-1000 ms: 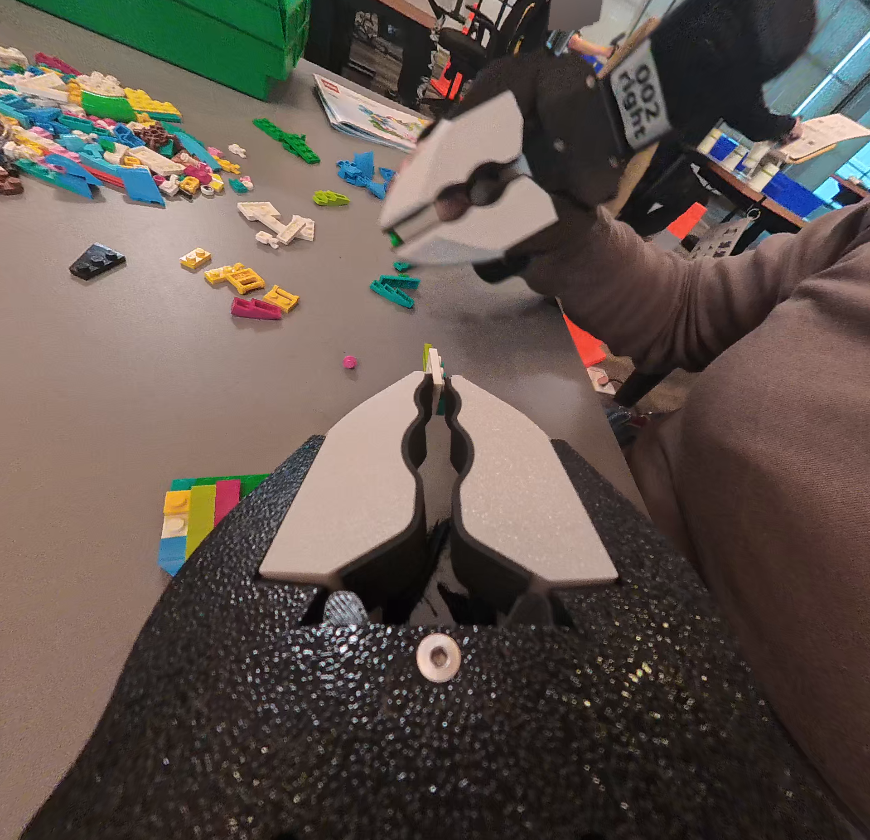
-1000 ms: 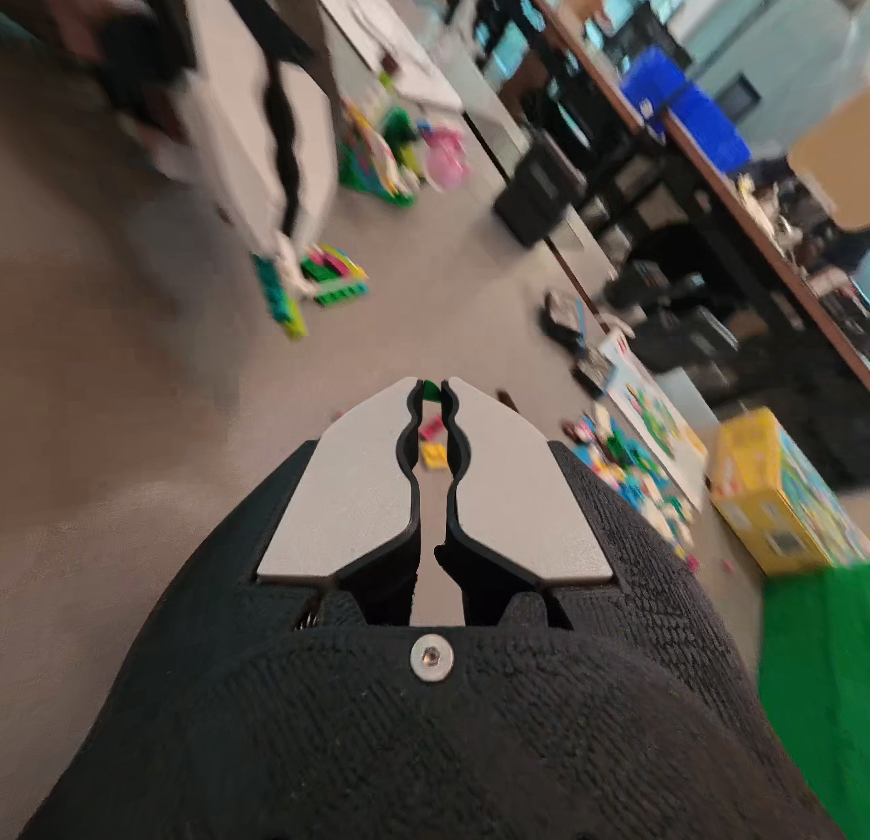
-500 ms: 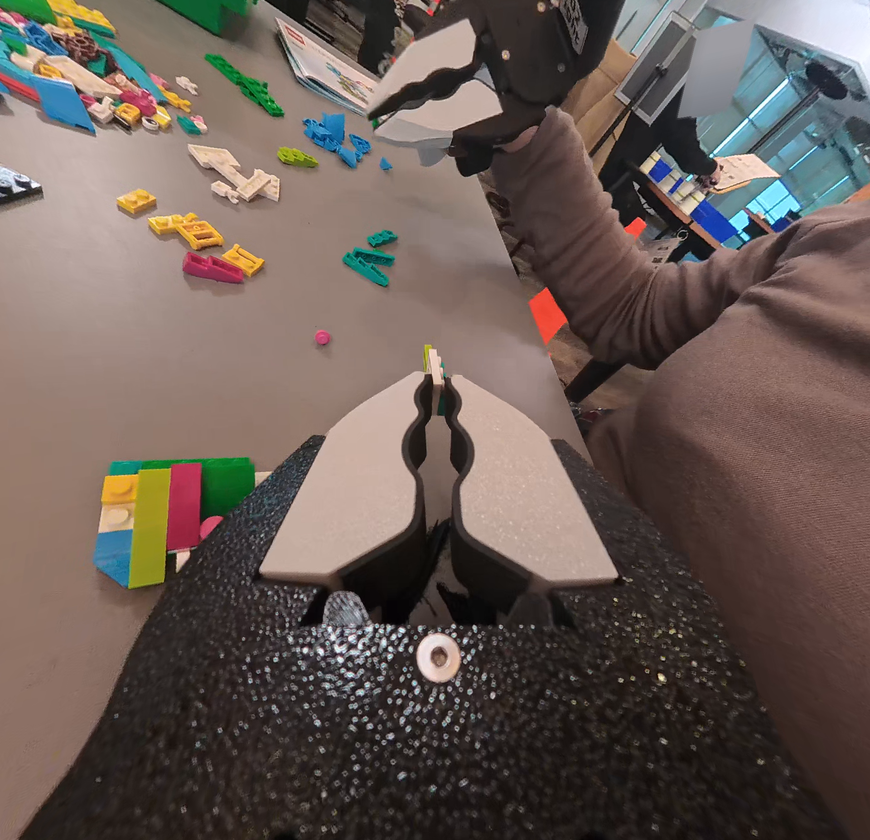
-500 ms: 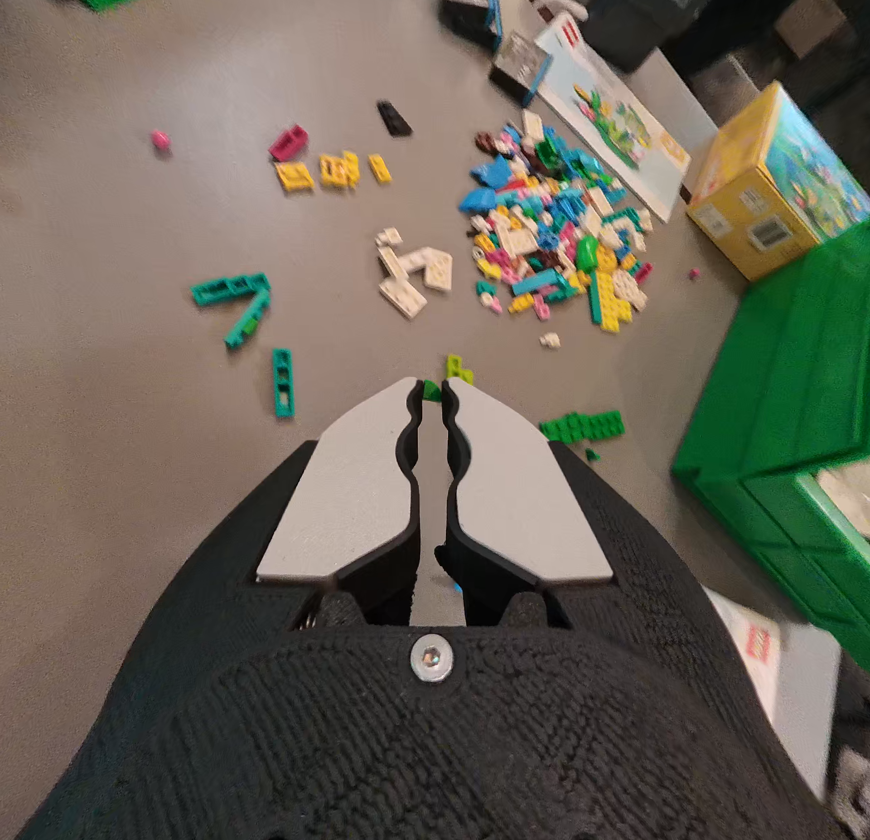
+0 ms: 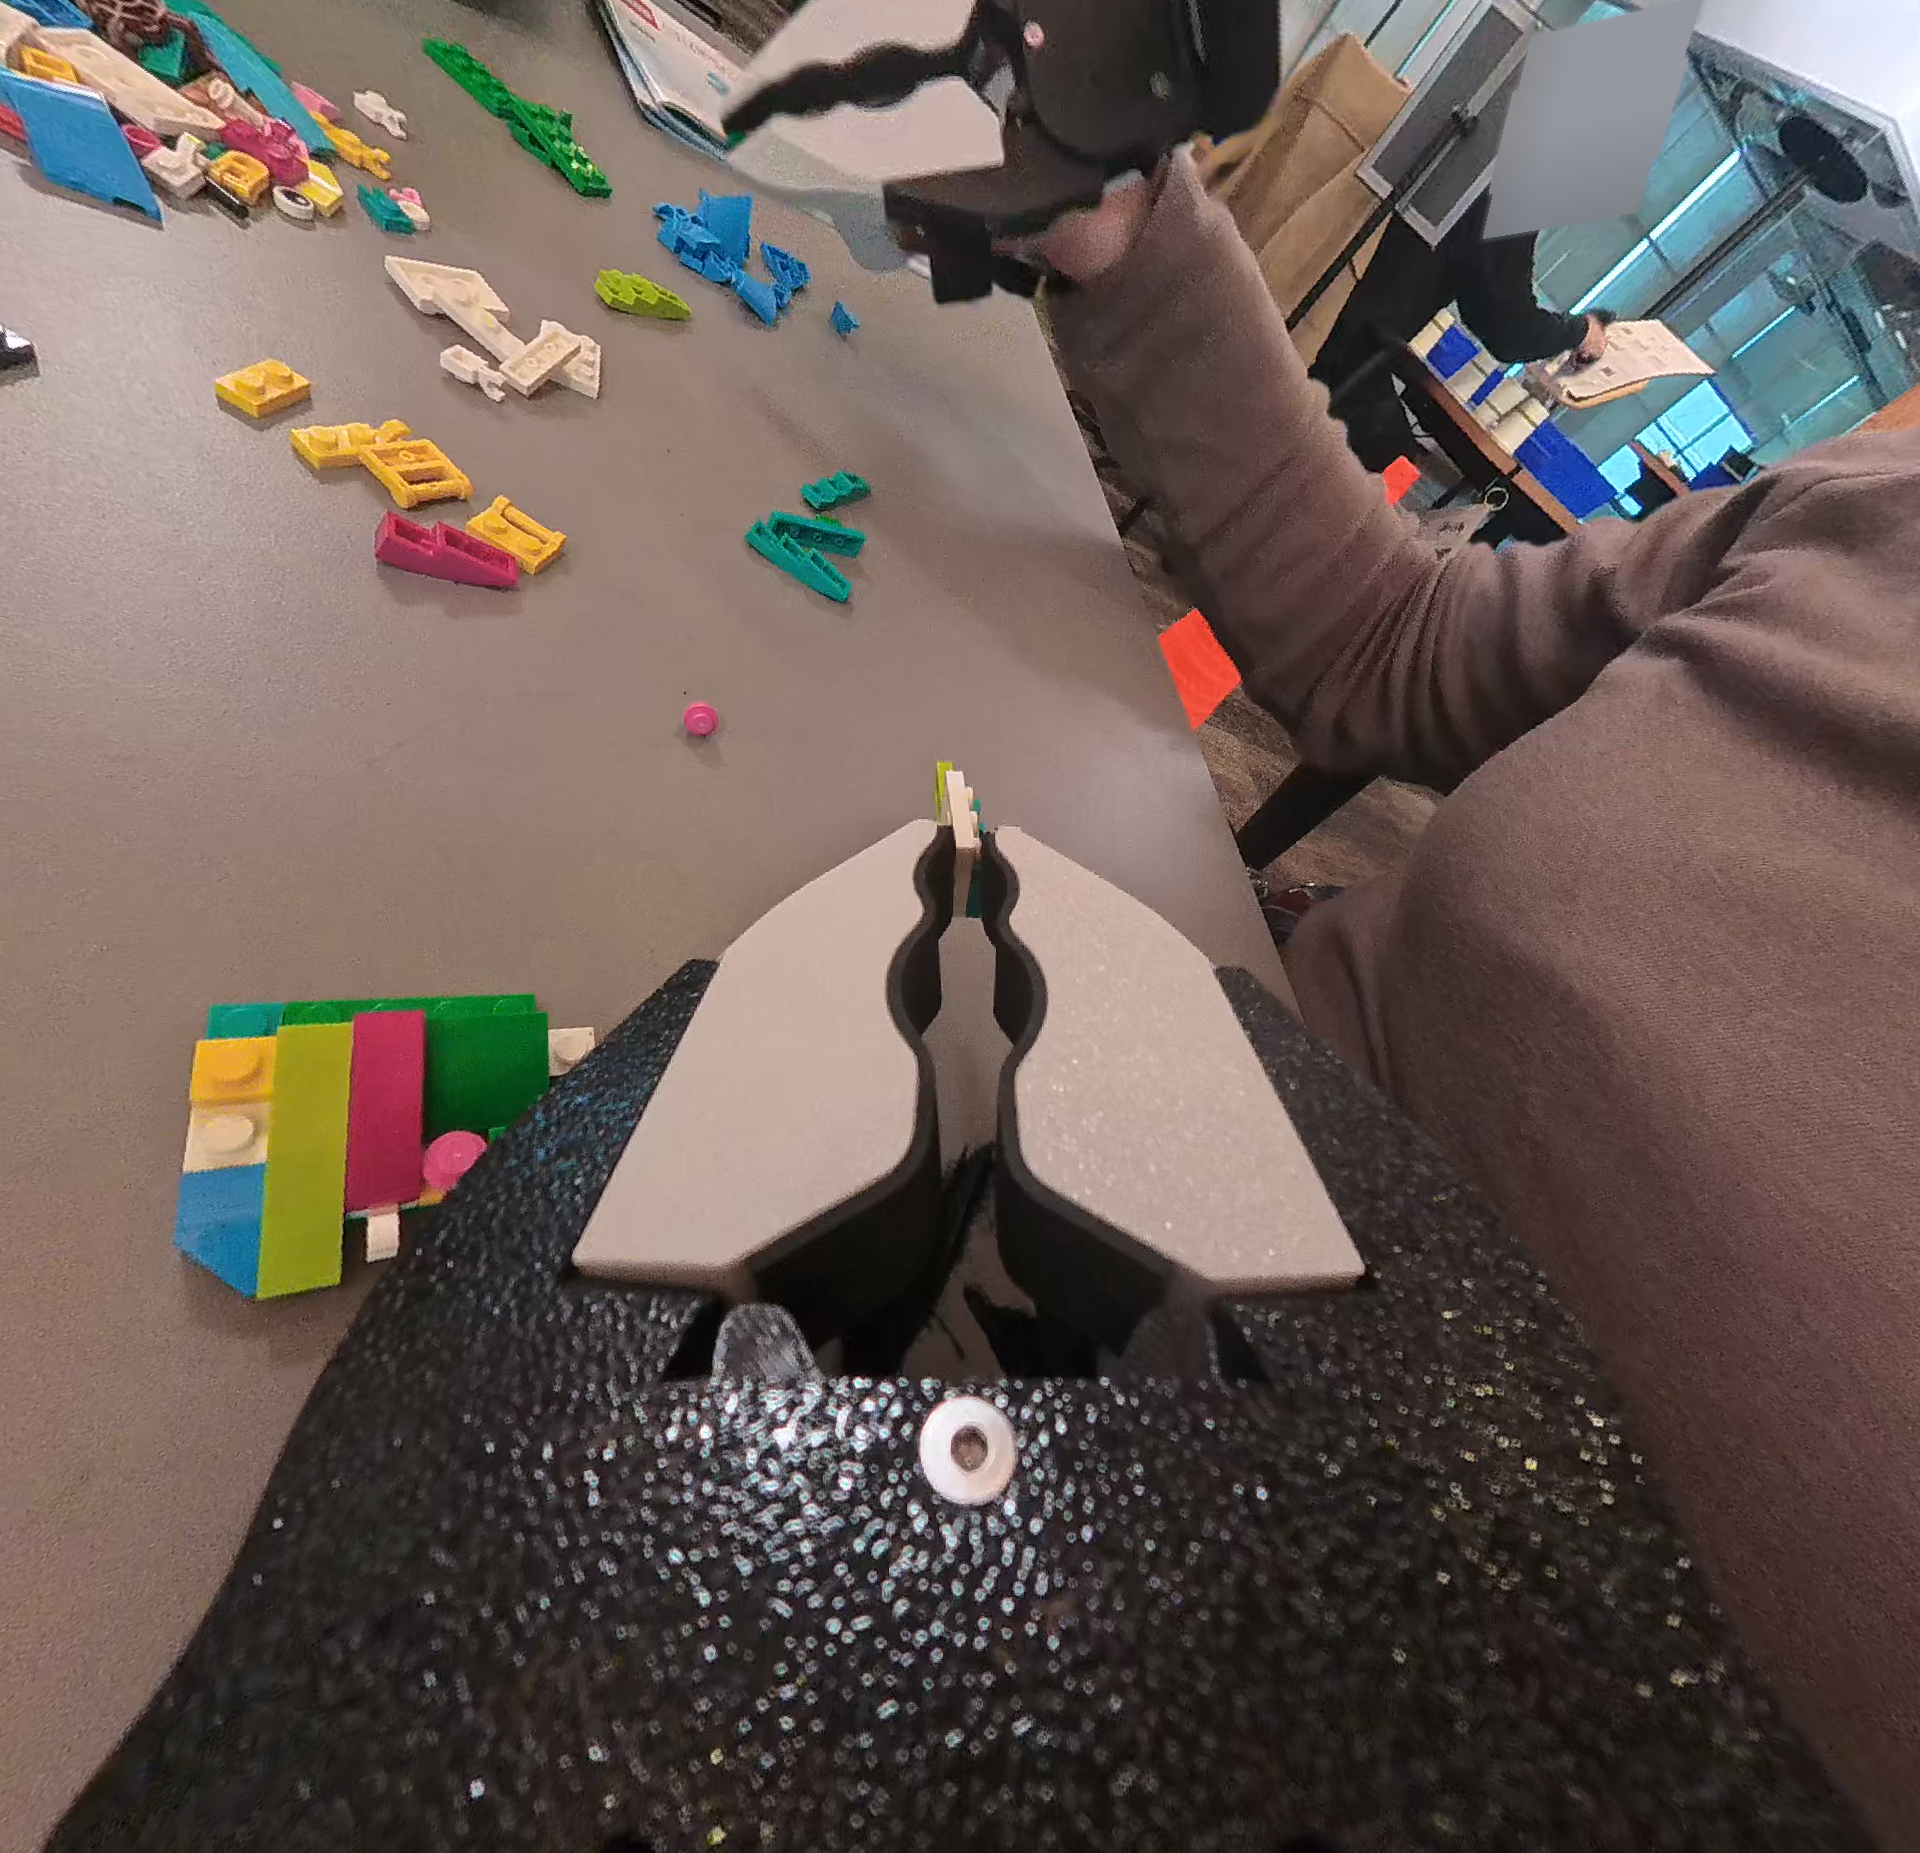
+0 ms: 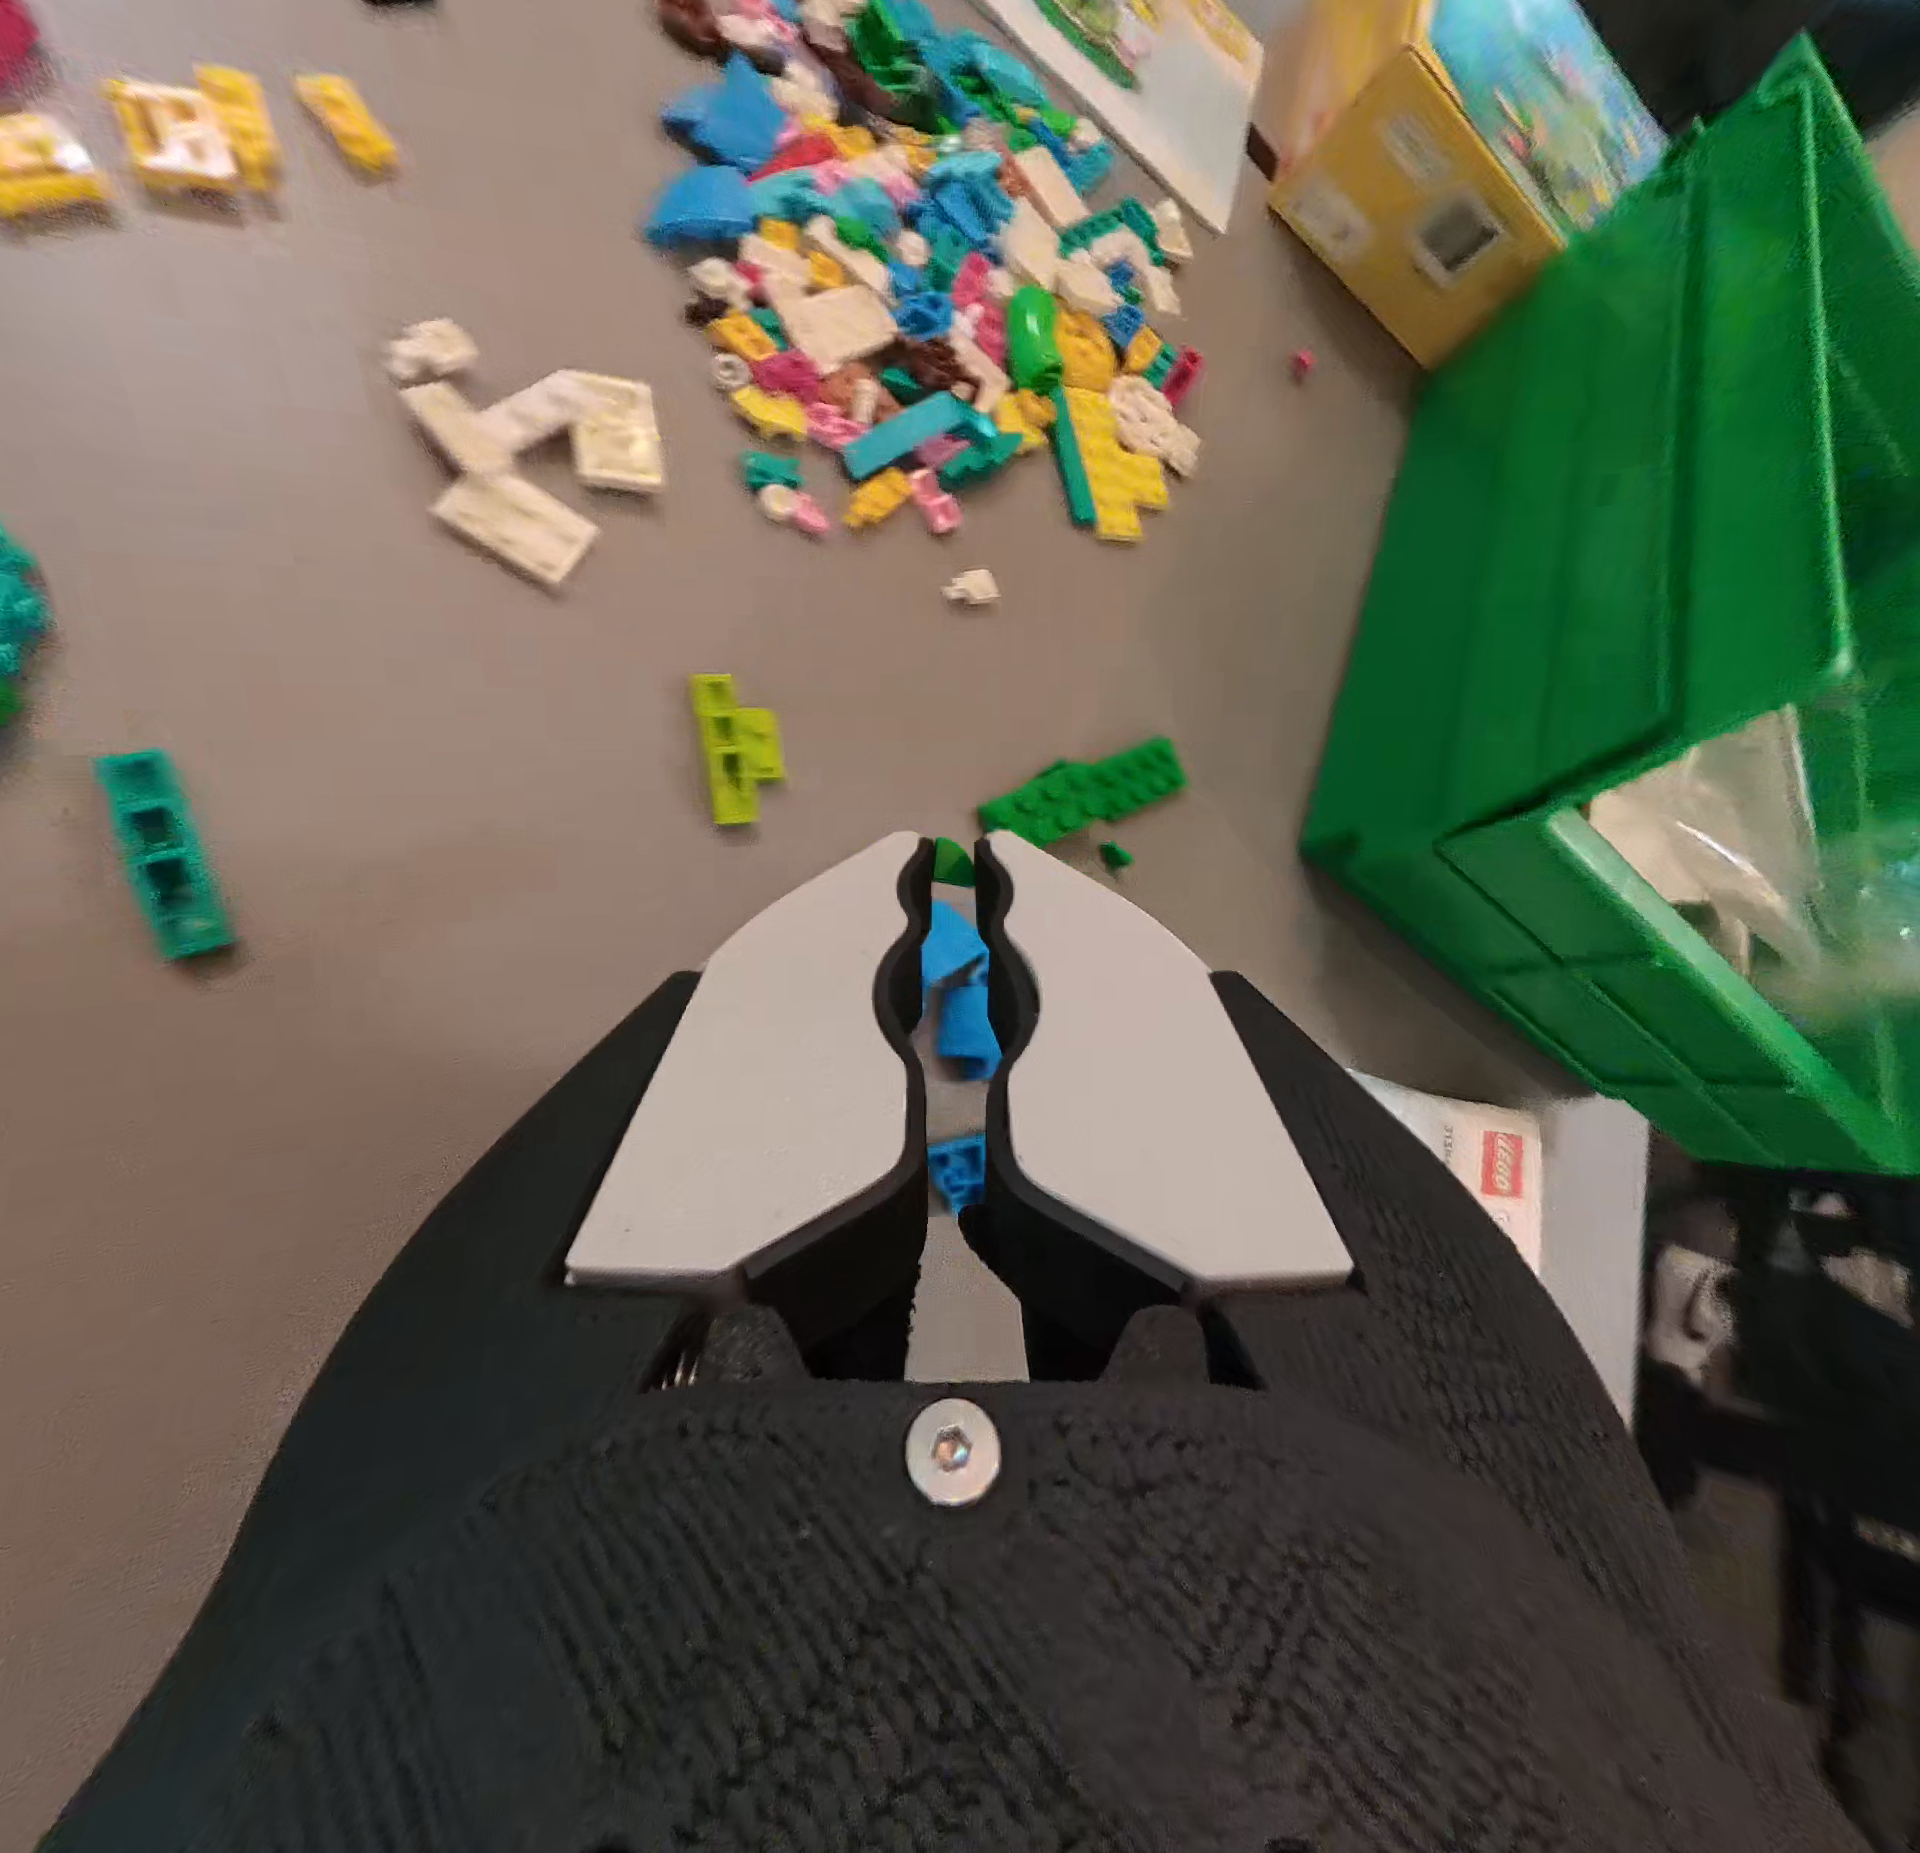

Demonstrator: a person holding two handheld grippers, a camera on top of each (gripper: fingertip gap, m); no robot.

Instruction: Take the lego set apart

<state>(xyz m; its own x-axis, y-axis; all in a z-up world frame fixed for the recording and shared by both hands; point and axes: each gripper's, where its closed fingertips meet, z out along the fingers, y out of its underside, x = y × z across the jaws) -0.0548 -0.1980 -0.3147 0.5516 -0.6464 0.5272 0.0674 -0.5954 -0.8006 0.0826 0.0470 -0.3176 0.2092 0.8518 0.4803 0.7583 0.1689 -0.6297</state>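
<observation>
My left gripper (image 5: 964, 835) is shut on a thin stack of lego plates (image 5: 960, 811), white, lime and teal, held on edge above the grey table. A flat multicolour lego assembly (image 5: 343, 1128) lies on the table to its left. My right gripper (image 6: 948, 849) is shut on a small green lego piece (image 6: 952, 861) and hovers over the table just short of the green plates (image 6: 1086, 790). It also shows in the left wrist view (image 5: 862, 130), far ahead and raised. Blue pieces (image 6: 956, 993) lie on the table beneath its jaws.
A big pile of loose pieces (image 6: 914, 307) lies ahead of the right gripper, with white plates (image 6: 530, 442), a lime piece (image 6: 738, 743) and teal pieces (image 6: 161, 847) nearer. A green bin (image 6: 1621, 598), yellow box (image 6: 1455, 151) and booklet (image 6: 1101, 47) stand right. The table edge (image 5: 1132, 577) runs beside my sleeve. The tips of one gripper are about 30 cm away from the tips of the other.
My right gripper has swung away from the left one and out over the table toward the green plates, still shut on the green piece. The left gripper has held its stack and tilted slightly.
</observation>
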